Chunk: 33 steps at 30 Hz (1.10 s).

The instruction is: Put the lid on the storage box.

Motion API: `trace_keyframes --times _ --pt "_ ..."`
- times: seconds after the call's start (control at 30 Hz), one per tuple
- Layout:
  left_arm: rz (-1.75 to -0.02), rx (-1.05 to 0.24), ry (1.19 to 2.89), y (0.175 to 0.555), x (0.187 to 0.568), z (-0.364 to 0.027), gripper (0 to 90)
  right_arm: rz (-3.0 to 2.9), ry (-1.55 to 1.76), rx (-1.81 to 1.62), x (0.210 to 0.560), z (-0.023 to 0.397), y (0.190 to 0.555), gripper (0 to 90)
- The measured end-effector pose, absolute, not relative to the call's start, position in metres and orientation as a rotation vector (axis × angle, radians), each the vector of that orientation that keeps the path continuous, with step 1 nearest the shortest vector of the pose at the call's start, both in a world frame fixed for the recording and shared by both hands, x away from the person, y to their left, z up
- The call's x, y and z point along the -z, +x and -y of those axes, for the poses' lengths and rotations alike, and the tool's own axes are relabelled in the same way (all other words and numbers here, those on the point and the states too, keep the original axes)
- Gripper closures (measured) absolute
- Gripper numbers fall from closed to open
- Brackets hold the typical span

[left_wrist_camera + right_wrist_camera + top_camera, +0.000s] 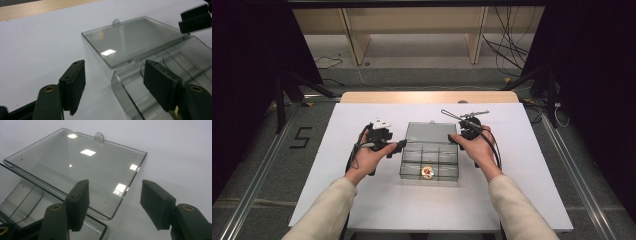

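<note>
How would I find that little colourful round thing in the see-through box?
Look at the white table, then the clear plastic compartment box lying open at its middle between the two hands. In the box's front row, middle compartment, sits the small round red, white and yellow thing. It is the only colourful piece among bare compartments.

I see a clear, grey-tinted plastic box [430, 159] on my white table sheet [362, 200], its see-through lid [75, 167] catching white light patches. In 1 compartment sits a small round piece [428, 172], cream with red and yellow marks. My 2 grippers, left gripper [113, 82] and right gripper [113, 202], are black with brass-coloured screw holes. My sleeves [327, 210] are cream. The table's far edge [427, 97] is pale wood.
</note>
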State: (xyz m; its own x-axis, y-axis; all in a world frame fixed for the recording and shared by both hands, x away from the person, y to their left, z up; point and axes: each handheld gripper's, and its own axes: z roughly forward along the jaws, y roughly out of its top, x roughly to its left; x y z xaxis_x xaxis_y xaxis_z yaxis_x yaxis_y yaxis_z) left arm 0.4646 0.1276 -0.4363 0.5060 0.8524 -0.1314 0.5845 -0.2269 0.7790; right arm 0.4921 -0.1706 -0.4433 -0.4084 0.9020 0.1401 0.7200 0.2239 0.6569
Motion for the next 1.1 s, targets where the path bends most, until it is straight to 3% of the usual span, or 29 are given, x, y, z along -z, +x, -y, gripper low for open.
trace_keyframes --times 0.3,1.1 --pt "-1.304 -0.329 1.922 0.496 0.451 -0.111 36.5 -2.264 1.526 -0.959 0.446 0.164 0.495 40.9" --pt "-1.405 -0.178 1.905 0.51 0.462 -0.108 43.6 -2.238 1.706 -0.994 0.456 0.162 0.504 38.1"
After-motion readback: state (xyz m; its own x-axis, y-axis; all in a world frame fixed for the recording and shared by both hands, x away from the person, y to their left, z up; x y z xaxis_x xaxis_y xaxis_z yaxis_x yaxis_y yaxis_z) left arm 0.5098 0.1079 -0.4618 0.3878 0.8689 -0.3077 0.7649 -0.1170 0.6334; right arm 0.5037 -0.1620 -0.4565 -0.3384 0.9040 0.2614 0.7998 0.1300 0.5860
